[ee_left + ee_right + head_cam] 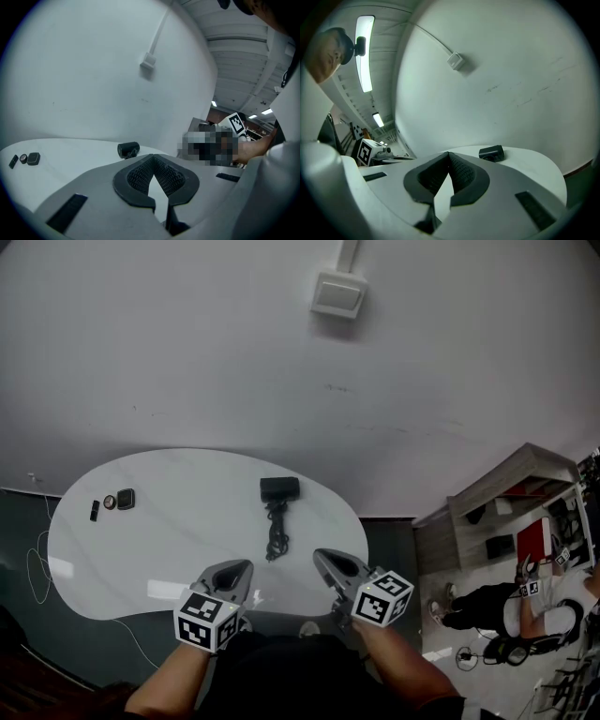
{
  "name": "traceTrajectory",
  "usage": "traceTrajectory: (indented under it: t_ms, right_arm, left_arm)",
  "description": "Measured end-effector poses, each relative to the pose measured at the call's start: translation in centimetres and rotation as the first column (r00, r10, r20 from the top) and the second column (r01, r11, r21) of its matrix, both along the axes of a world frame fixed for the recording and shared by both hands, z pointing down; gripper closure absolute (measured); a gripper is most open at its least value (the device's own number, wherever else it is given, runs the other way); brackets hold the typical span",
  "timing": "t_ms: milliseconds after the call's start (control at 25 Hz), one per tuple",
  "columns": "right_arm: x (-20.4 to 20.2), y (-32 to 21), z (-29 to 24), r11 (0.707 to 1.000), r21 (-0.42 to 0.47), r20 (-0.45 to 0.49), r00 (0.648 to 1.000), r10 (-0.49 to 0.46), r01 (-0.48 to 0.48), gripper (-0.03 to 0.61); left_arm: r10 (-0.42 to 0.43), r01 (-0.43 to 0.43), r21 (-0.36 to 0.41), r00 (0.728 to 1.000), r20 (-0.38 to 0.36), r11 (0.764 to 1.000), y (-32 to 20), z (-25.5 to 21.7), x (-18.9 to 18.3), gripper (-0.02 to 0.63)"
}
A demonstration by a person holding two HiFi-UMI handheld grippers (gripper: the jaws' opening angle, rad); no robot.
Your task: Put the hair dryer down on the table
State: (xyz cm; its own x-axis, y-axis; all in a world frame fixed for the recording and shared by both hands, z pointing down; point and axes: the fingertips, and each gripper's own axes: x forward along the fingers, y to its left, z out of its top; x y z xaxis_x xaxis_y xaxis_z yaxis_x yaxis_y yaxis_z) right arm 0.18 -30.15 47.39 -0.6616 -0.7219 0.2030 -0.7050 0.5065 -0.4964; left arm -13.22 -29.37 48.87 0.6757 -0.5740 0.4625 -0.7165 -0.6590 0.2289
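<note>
1. Now the hair dryer [279, 489] lies on the white surface [169, 549], in the middle of the frame, well apart from both grippers.
2. My left gripper [239, 570], lower middle, has its jaws clenched on nothing.
3. My right gripper [323, 559] beside it is clenched and empty too.

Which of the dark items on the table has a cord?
The central hair dryer; its cord trails nearer, while the three small items at left have none.

No words, brands or numbers could be read. Only black-and-white square markers [204, 620] stood on the left hand-held gripper [242, 568] and the right hand-held gripper [323, 559]. The small items [117, 501] on the desk [187, 531] seemed too tiny to show print.
</note>
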Motion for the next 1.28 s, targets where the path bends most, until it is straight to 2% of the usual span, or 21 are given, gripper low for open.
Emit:
traceTrajectory:
  t_ms: [200, 560, 880, 1280]
  right_arm:
    - [1.7, 1.3, 0.6, 0.999, -0.02, -0.016, 0.999, 0.032, -0.032, 0.571]
    - [3.2, 3.0, 1.9, 0.996, -0.025, 0.008, 0.997, 0.082, -0.082, 0.571]
    - [3.3, 4.2, 3.9, 0.993, -0.075, -0.023, 0.995, 0.093, -0.094, 0.57]
    - [3.1, 3.9, 3.8, 0.994, -0.065, -0.037, 0.996, 0.086, -0.088, 0.569]
  left_arm:
    - [0.011, -0.011, -0.018, 1.0, 0.013, 1.0, 0.2, 0.7, 0.5, 0.603]
    - [0.017, -0.017, 0.007, 1.0, 0.0, 1.0, -0.5, -0.2, 1.4, 0.603]
    - [0.027, -0.027, 0.009, 1.0, 0.011, 1.0, -0.5, -0.2, 1.6, 0.603]
    - [0.029, -0.029, 0.019, 1.0, 0.01, 0.999, -0.3, -0.4, 1.5, 0.603]
